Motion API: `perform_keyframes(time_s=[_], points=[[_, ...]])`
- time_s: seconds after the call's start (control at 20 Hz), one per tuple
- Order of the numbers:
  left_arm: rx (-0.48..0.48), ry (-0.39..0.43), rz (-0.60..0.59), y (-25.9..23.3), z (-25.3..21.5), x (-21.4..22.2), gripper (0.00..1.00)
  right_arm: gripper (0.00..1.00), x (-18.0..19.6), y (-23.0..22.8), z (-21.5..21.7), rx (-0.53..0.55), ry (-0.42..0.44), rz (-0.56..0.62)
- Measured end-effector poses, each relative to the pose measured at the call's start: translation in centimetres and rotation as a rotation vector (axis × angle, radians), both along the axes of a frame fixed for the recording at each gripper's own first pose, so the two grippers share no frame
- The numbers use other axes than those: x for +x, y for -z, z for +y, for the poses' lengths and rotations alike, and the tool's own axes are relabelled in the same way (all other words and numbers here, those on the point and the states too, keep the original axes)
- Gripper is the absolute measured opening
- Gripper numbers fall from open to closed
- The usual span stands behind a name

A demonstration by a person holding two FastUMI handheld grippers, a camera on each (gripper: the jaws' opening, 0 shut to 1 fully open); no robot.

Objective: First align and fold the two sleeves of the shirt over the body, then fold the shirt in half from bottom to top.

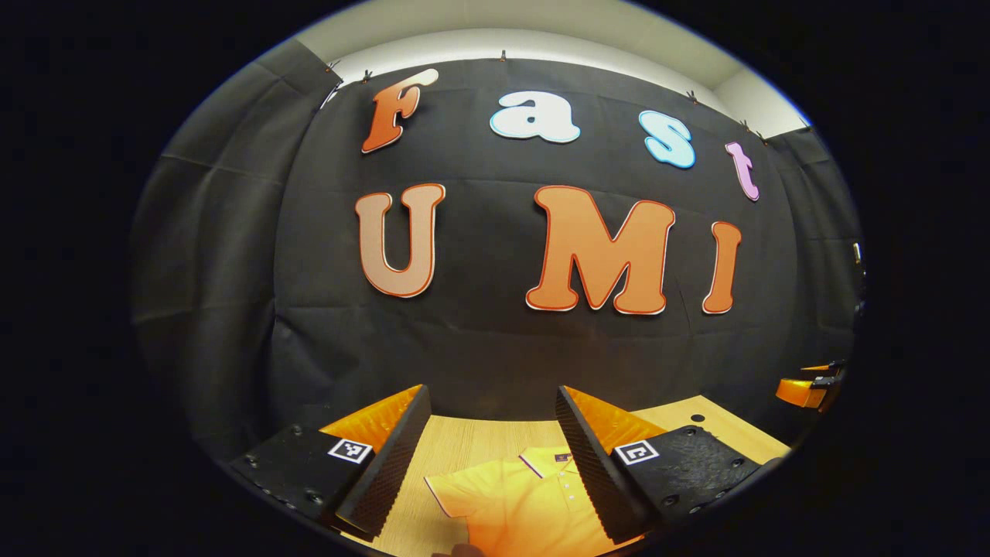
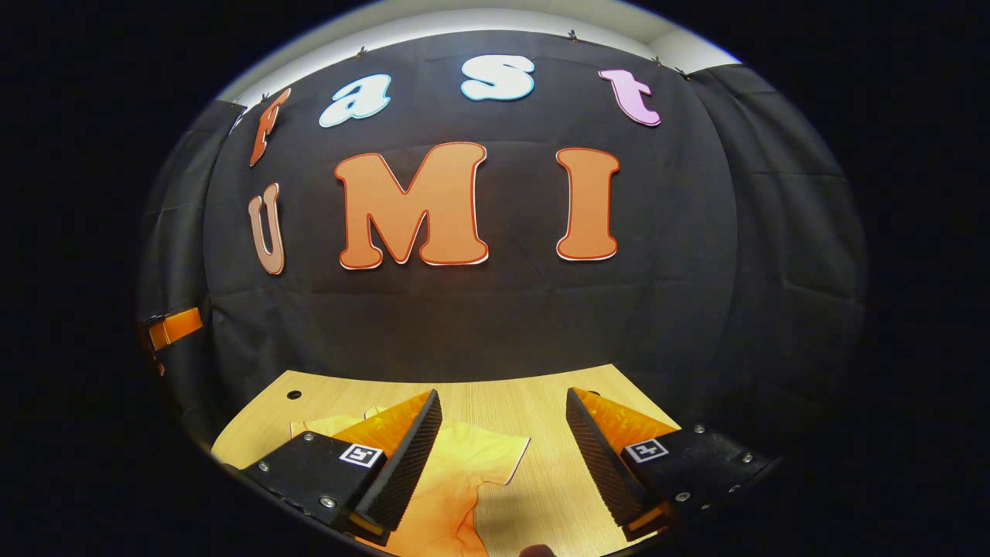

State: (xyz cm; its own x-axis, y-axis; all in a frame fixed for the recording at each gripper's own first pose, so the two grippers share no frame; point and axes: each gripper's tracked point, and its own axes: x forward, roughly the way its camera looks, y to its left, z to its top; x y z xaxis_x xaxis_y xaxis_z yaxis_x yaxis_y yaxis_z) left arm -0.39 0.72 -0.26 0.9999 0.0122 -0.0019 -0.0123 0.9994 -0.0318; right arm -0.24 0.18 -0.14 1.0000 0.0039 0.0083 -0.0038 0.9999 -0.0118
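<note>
Shirt lies flat on the counter beneath me, both grippers' jaws released and holding nothing, so I judge the risk is pinching one sleeve off-line and folding it crooked.

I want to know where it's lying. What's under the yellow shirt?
The shirt lies on a wooden table. The wood right beneath it is covered by the cloth, so anything there cannot be seen.
</note>
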Motion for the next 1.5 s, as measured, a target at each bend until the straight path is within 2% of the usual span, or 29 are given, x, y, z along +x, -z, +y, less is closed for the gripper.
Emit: perform_keyframes(time_s=[0.15, 0.3, 0.4, 0.5, 0.6, 0.7, 0.95, 1.2, 1.3, 1.5], points=[[-0.01, -0.001, 0.014, 0.9, 0.4, 0.0, 0.98, 0.98, 0.9, 1.4, 0.1, 0.013, 0.009, 0.06], [-0.023, -0.005, 0.045, 2.4, 1.2, 0.3, 0.98, 0.98, 3.0, 3.4, 0.0, 0.052, 0.01, 0.168], [-0.023, -0.009, 0.069, 3.6, 1.9, 0.4, 0.98, 0.98, 5.2, 3.5, 0.5, 0.128, -0.027, 0.211], [-0.026, 0.001, 0.068, 3.7, 2.4, 0.4, 0.98, 0.98, 7.6, 4.5, 0.8, 0.226, -0.061, 0.306], [-0.034, 0.001, 0.059, 3.7, 3.4, 0.5, 0.98, 0.98, 10.3, 6.0, -0.1, 0.273, -0.033, 0.403], [-0.035, -0.009, 0.059, 3.9, 4.4, 0.8, 0.98, 0.98, 12.6, 8.0, -0.7, 0.272, -0.008, 0.5], [-0.043, -0.031, 0.076, 4.8, 6.6, 2.3, 0.98, 0.98, 16.6, 14.8, -0.8, 0.283, -0.005, 0.768], [-0.063, -0.051, 0.143, 7.2, 8.0, 3.8, 0.98, 0.99, 18.9, 22.5, -2.4, 0.246, 0.106, 0.983], [-0.05, -0.064, 0.162, 8.0, 8.5, 4.2, 0.98, 0.99, 19.3, 25.1, -2.5, 0.231, 0.135, 1.056], [-0.038, -0.081, 0.191, 9.0, 9.2, 4.7, 0.98, 0.99, 20.2, 28.0, -2.3, 0.218, 0.18, 1.115]])
